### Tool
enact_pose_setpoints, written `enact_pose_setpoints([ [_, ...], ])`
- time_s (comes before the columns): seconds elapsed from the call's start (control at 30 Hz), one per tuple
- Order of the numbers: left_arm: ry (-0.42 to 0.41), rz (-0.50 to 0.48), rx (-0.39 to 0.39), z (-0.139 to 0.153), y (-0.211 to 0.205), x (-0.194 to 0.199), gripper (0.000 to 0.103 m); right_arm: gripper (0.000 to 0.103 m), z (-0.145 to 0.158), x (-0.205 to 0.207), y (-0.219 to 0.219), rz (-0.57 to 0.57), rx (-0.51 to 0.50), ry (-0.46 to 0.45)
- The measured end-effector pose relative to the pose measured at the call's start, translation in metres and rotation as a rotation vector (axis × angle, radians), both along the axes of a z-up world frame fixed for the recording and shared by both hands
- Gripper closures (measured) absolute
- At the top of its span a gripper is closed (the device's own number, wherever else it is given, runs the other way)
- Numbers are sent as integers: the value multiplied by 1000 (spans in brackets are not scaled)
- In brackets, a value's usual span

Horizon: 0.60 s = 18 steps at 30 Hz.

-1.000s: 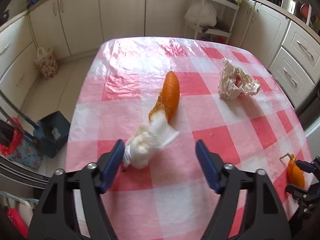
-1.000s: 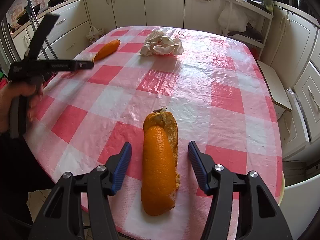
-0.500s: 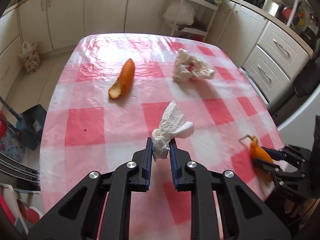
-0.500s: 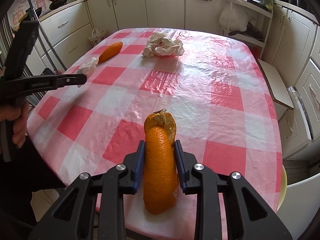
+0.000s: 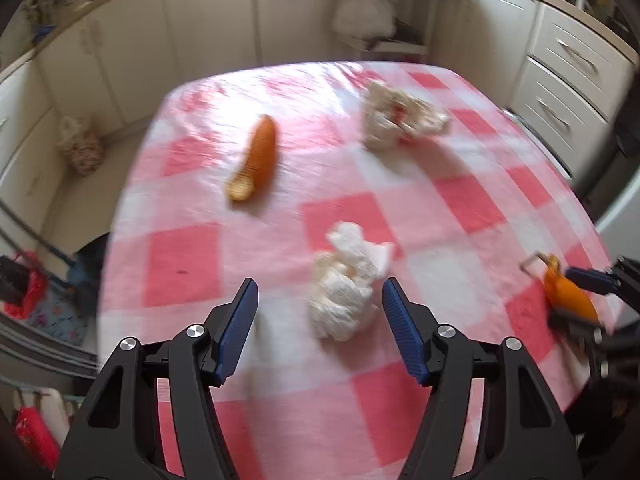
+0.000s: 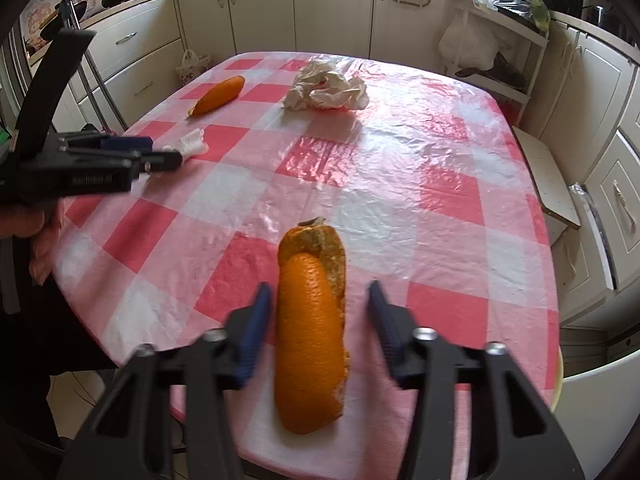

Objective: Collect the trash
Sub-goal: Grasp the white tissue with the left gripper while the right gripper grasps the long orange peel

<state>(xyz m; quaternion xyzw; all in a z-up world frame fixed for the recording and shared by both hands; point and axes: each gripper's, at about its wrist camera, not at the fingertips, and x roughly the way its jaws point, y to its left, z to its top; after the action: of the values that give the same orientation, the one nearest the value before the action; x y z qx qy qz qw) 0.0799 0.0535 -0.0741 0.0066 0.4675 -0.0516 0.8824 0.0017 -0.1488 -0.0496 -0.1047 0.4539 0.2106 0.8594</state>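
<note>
My left gripper [image 5: 318, 312] is open, and a crumpled white tissue [image 5: 347, 292] lies on the pink checked tablecloth [image 5: 184, 264] between its blue fingers, nearer the right one. My right gripper [image 6: 316, 320] is open around a long orange peel [image 6: 310, 332] that lies on the cloth near the table's front edge. The peel also shows in the left wrist view [image 5: 570, 294]. A second orange peel [image 5: 256, 158] and a large crumpled paper wad [image 5: 396, 120] lie farther back. The tissue also shows in the right wrist view [image 6: 192, 145].
White kitchen cabinets [image 6: 332, 4] ring the table. A shelf cart with plastic bags [image 6: 496, 40] stands behind it. A dustpan [image 5: 86, 264] and bags [image 5: 80, 146] sit on the floor to the left. The left gripper's body [image 6: 80, 164] is over the table's left edge.
Both grippers have opened. The left one has let go of the tissue, which now lies on the cloth. The right one has released the orange peel. The left view is motion-blurred.
</note>
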Motion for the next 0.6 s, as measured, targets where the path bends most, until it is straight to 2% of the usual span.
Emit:
enact_pose_setpoints([
  [0.07, -4, -30, 10, -1, -8, -2, 59, 75, 1, 1, -1, 1, 5, 3],
  [0.1, -3, -45, 24, 0, -12, -3, 77, 77, 1, 1, -1, 2, 7, 0],
  [0.13, 0, -55, 24, 0, -15, -4, 80, 78, 2, 0, -1, 5, 9, -4],
  [0.37, -43, -91, 53, 11, -30, -17, 81, 76, 5, -3, -4, 0, 1, -26],
  [0.47, -34, -82, 56, 10, -29, -18, 79, 68, 3, -3, -6, -3, 1, -17],
  [0.57, -30, -81, 64, 8, -30, -18, 69, 54, 3, -3, -6, -3, 0, -23],
  [0.6, -34, -82, 72, 9, -30, -18, 63, 51, 3, -3, -6, -3, 1, -23],
])
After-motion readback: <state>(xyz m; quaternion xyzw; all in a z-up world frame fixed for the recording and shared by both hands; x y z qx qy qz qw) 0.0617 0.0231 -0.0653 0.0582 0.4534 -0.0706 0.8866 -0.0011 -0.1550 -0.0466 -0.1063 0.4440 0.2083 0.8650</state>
